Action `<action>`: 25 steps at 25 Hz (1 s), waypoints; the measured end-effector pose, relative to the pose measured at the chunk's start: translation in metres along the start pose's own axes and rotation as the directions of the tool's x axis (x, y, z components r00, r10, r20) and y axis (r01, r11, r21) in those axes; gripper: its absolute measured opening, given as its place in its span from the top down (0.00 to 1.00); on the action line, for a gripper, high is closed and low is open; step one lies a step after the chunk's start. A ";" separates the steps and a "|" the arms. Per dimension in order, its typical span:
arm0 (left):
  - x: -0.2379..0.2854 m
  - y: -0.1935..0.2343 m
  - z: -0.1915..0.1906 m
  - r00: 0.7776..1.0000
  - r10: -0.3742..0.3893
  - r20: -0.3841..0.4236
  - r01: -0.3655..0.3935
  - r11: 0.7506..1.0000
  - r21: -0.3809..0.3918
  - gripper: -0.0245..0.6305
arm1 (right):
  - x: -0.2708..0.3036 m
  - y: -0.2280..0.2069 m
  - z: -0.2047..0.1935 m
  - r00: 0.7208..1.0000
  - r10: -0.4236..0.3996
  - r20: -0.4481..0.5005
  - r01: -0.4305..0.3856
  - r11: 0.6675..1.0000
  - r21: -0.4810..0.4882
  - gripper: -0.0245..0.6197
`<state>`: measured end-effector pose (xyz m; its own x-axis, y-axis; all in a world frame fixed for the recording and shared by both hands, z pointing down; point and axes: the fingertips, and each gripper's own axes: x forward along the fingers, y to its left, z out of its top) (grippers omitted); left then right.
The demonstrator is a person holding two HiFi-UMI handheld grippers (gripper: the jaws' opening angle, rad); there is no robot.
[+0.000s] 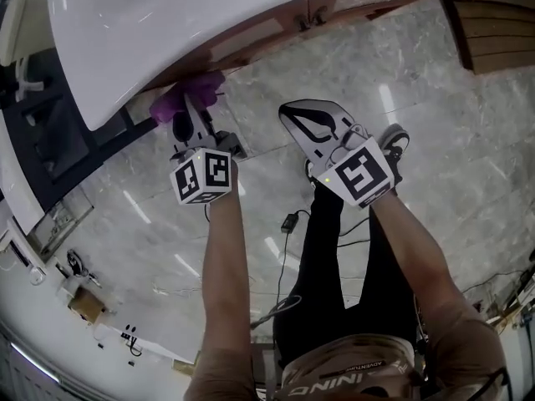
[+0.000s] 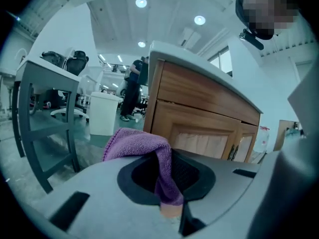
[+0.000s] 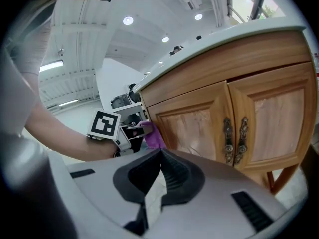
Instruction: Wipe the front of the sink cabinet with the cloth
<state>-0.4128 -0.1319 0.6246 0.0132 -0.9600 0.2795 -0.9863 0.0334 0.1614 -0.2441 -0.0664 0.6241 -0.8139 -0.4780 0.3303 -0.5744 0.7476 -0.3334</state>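
In the head view the white sink top [image 1: 167, 32] overhangs the wooden cabinet front [image 1: 251, 38]. My left gripper [image 1: 189, 107] is shut on a purple cloth [image 1: 180, 98], held up near the cabinet's left end; whether the cloth touches the wood I cannot tell. The left gripper view shows the cloth [image 2: 134, 143] bunched over the left gripper [image 2: 168, 176], with the cabinet [image 2: 199, 118] just beyond. My right gripper [image 1: 294, 117] hangs lower and to the right, shut and empty. Its own view shows the right gripper [image 3: 160, 156], the two cabinet doors [image 3: 192, 128] and their metal handles [image 3: 234, 138].
Grey marble floor [image 1: 435, 82] lies below, with a cable and adapter [image 1: 291, 221] beside my legs. A wooden unit [image 1: 497, 32] stands at the upper right. A grey desk frame [image 2: 45, 108], a white bin [image 2: 103, 113] and a standing person [image 2: 132, 91] are left of the cabinet.
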 end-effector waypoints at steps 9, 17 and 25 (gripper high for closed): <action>0.024 0.004 -0.008 0.998 0.007 0.066 -0.007 1.000 0.009 0.90 | 0.020 -0.007 -0.025 0.999 -0.026 -0.027 0.026 0.999 0.027 0.95; 0.043 -0.047 -0.017 0.997 -0.037 0.060 0.037 0.999 -0.003 0.90 | 0.000 -0.025 -0.030 0.999 -0.026 -0.021 0.027 0.997 0.070 0.95; 0.067 -0.118 -0.040 0.998 -0.040 0.038 0.044 0.994 -0.100 0.90 | -0.047 -0.062 -0.043 0.999 -0.043 -0.030 0.046 0.994 0.096 0.95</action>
<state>-0.2890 -0.1894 0.6618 0.0462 -0.9705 0.2365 -0.9634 0.0192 0.2673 -0.1670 -0.0705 0.6671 -0.7854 -0.4960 0.3704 -0.6169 0.6773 -0.4009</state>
